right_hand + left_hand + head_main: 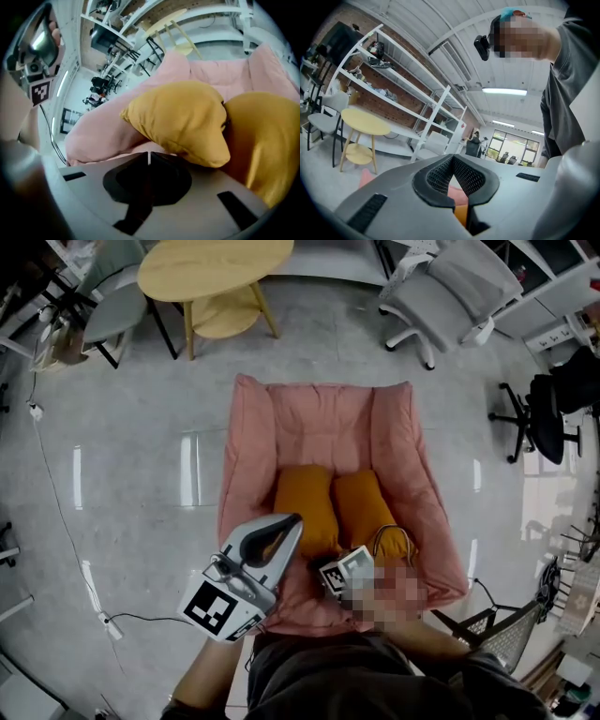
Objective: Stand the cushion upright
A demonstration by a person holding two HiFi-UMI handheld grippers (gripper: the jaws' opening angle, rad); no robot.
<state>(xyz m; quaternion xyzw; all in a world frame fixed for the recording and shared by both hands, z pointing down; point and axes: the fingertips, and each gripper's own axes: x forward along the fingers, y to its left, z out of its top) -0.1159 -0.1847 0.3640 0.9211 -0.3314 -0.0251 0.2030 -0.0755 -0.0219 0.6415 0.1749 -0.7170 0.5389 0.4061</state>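
**Pink armchair** [319, 423], the one holder of things here, contains 2 mustard cushions on its seat. The left cushion [307, 507] and the right cushion [366, 507] lie side by side and touching, their long sides running front to back. From the steep head view they seem to lie flat rather than stand, though that is hard to judge.

**Tools** – 2.
- Left tool [294, 519]: raised over the armchair's front left edge. Its jaws are closed tip to tip with nothing between them.
- Right tool [330, 570]: low at the armchair's front edge, just before the cushions and partly behind a blur. Its jaws are pressed together and empty.

**Beyond the armchair's back**
- 1 round wooden table [214, 268] with a lower shelf.
- 1 grey chair [450, 292].

**By view**
- Only the left gripper view shows the white shelving [417, 101] against a brick wall.
- Only the right gripper view shows the cushions edge-on – the nearer one's corner juts toward the tool.
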